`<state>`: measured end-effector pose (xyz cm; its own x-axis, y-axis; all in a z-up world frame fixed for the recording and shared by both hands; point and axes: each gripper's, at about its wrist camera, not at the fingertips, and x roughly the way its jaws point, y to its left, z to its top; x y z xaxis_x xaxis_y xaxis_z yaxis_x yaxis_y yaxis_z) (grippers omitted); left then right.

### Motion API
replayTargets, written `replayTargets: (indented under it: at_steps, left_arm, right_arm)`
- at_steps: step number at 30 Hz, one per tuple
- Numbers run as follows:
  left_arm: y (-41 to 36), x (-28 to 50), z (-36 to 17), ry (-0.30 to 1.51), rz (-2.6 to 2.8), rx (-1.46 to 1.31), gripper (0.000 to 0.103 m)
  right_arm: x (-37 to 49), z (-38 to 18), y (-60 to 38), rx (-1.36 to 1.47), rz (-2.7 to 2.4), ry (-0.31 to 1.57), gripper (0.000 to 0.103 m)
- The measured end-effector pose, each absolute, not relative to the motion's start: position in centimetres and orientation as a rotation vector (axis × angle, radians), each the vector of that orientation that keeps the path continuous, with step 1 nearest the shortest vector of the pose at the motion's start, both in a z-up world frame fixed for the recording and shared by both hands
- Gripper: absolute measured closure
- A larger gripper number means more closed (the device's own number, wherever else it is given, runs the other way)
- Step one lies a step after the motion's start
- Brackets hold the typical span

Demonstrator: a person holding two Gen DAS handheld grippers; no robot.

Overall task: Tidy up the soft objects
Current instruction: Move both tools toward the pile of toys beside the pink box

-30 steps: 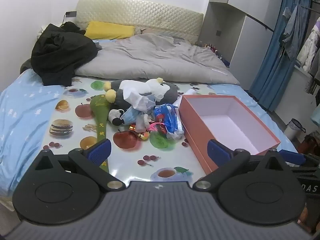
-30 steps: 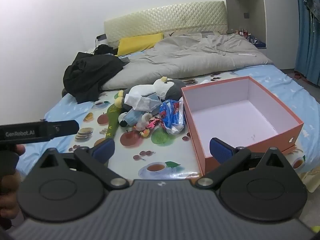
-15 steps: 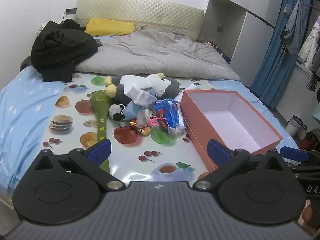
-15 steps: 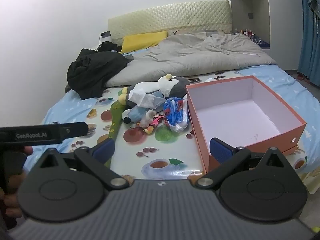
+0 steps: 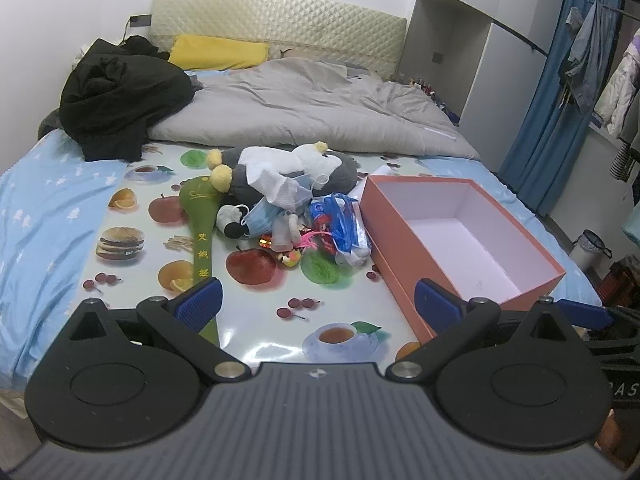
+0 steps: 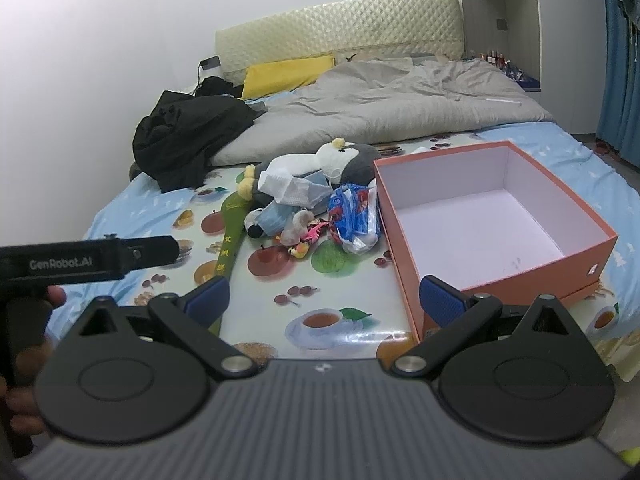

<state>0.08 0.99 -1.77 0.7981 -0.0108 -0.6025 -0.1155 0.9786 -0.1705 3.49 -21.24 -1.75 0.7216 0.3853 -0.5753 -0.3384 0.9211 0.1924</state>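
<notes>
While tongs gape, box empty

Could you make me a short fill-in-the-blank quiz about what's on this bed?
1. The orange box is ____ inside.
2. The pillow by the headboard is ____ in colour.
3. The jaws of the left gripper and the right gripper stand ____.
4. The grey plush toy lies on the pile, ____ the box.

Missing words: empty; yellow; open; outside

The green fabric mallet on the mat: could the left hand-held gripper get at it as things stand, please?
Probably yes. The left hand-held gripper is open, and the green mallet's handle runs toward its left finger with nothing lying over it; only the head touches the plush penguin.
</notes>
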Motion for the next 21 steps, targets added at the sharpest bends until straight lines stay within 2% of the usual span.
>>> replayTargets:
  at_steps: [21]
  left_arm:
    - [0.4,0.2,-4.3,0.659,0.029,-0.209,0.000]
  right_arm:
    - [3.0,-3.8,-21.4,0.046,0.376,0.658,0.000]
